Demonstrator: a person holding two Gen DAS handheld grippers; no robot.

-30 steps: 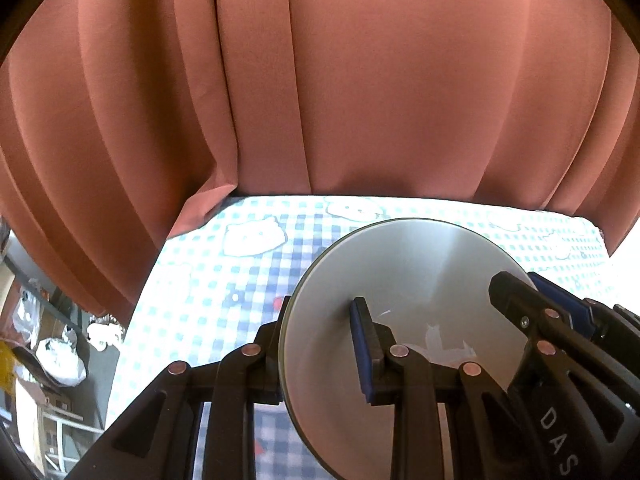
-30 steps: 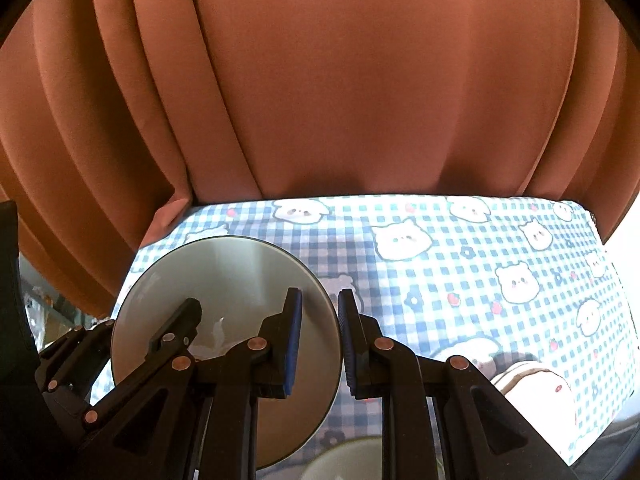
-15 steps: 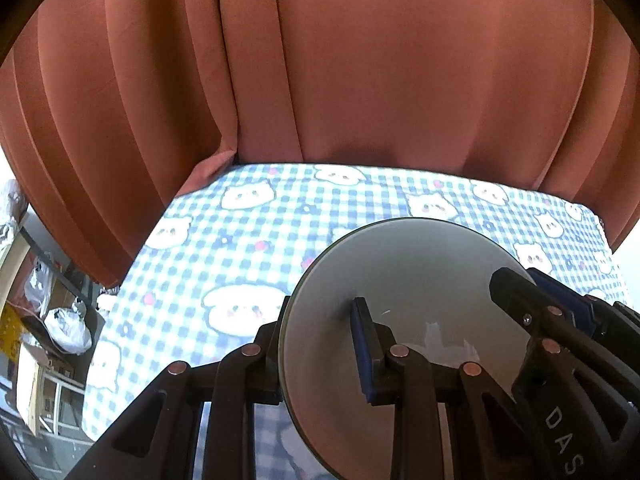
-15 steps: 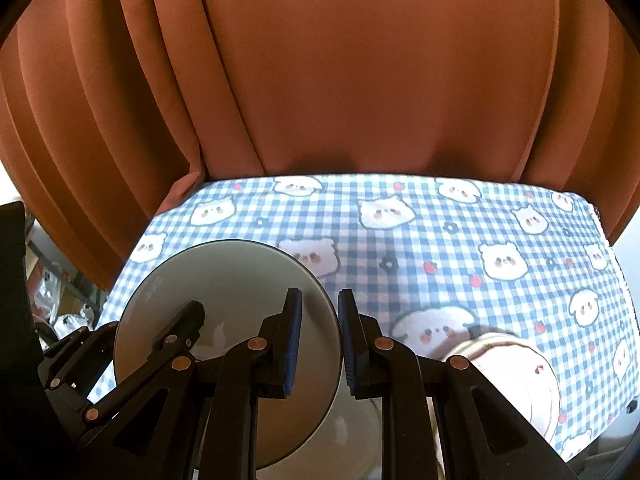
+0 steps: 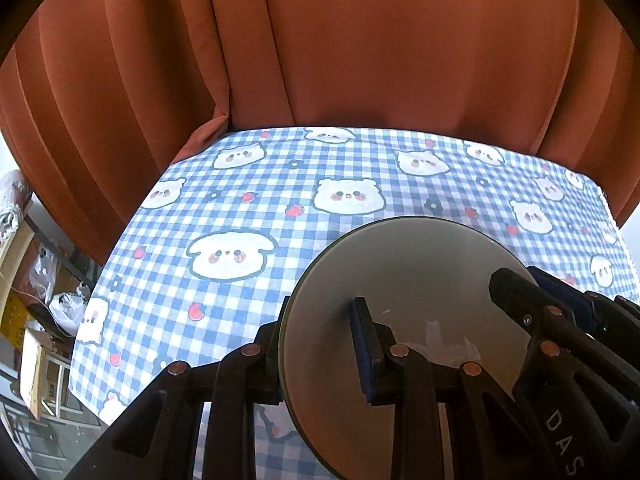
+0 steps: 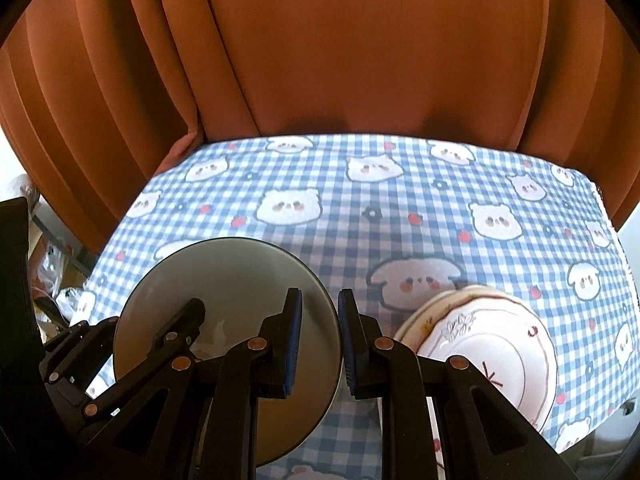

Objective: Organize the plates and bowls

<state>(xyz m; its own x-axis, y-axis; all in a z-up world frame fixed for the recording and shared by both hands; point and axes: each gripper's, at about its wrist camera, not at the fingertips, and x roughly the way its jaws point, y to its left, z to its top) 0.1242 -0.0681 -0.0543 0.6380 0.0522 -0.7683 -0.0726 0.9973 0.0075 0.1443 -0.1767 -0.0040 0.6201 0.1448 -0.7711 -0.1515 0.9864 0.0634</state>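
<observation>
Two hand-held grippers share one load: the left gripper (image 5: 320,344) pinches one side of the rim of a grey bowl (image 5: 404,280), one finger inside the bowl and one outside, and the right gripper (image 6: 318,344) pinches the opposite side of the rim in the same manner. Both sets of jaws are nearly pressed together, with only the thin wall of the bowl between the blue pads.

The bowl is plain, glossy and empty, and it hangs tilted in the air above the table, not resting on anything visible. Just to the right of it, in the right wrist view, a stack of white plates (image 6: 492,340) with scalloped edges and thin line decoration sits on the tablecloth (image 6: 360,208). The cloth is blue-and-white check printed with cartoon animal faces and small red fruits. Behind the table hangs a rust-orange curtain (image 6: 340,60) in deep folds.

Judging from this, the plates are already gathered into one pile, while the bowl is in transit and has yet to be set down. No other bowls can be seen.
</observation>
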